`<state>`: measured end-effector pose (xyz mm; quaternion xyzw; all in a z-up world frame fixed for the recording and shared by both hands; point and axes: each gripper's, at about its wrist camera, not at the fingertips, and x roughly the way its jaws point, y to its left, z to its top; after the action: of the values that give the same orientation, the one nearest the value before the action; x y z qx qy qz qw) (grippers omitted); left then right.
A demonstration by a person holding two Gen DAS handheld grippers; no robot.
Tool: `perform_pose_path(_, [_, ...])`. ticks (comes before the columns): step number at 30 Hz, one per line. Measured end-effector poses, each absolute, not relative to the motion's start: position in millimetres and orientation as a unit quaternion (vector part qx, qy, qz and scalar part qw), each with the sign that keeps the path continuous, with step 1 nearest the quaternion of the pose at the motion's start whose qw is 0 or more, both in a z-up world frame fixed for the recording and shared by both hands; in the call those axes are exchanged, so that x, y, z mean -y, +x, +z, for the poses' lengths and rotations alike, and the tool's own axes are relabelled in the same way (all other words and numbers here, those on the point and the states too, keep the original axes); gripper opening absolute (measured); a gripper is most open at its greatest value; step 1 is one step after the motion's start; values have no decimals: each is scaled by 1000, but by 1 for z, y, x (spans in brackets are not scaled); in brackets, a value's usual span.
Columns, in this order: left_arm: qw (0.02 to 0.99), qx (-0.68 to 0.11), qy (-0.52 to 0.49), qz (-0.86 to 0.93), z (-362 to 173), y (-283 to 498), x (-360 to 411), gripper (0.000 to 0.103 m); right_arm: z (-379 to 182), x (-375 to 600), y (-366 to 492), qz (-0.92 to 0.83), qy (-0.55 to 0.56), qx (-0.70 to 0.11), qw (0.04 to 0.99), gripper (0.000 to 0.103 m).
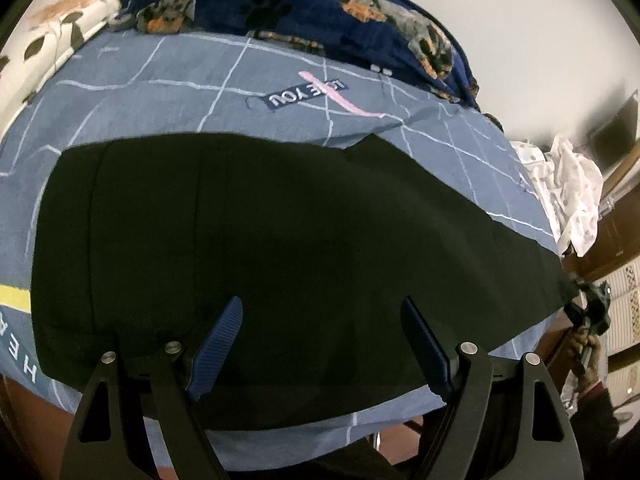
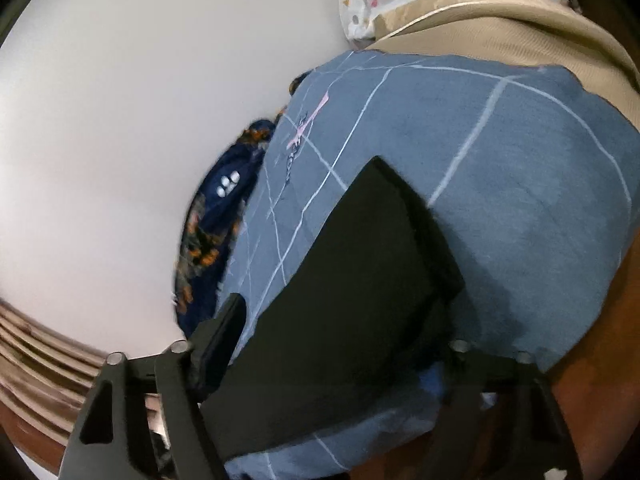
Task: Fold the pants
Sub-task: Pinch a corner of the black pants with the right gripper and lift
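Black pants [image 1: 280, 240] lie flat and lengthwise across a blue bedsheet [image 1: 160, 92] with pale grid lines. My left gripper [image 1: 324, 320] hovers just above the near edge of the pants, jaws wide apart with nothing between the blue pads [image 1: 222, 340]. At the far right end of the pants, a hand holds my right gripper [image 1: 592, 312]. In the right wrist view, the leg end of the pants [image 2: 360, 260] lies between the fingers of my right gripper [image 2: 340, 332]. The left finger [image 2: 224, 332] stands clear beside the cloth; the other finger is hidden under it.
A navy dog-print blanket [image 1: 320, 0] is heaped along the far side of the bed by a white wall [image 2: 120, 120]. White dotted cloth [image 1: 572, 192] and beige fabric [image 2: 520, 28] lie past the leg end. A patterned white pillow [image 1: 52, 40] sits far left.
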<state>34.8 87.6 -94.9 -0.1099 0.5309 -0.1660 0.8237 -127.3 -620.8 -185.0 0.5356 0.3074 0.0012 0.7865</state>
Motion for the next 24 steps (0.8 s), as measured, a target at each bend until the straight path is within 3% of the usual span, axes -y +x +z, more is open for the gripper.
perform_pose_path(1, [827,-527,-102,-165,-93,34,-86,81,-185,616,-121,-10,514,-335,789,11])
perform_pose_path(3, [830,-526,-89,-162,-93,33,-84,80,-191,609,-111,-22,505,-371,779,11])
perform_pose_path(11, [847,-516,-40,-119,-90,33,-84,83,-147,590,-109,-21,476,-338,811,11])
perform_pose_path(24, [861,-500,19,-85,-88,29,-78,83,-104,511,-66,34,429,-351,832,11])
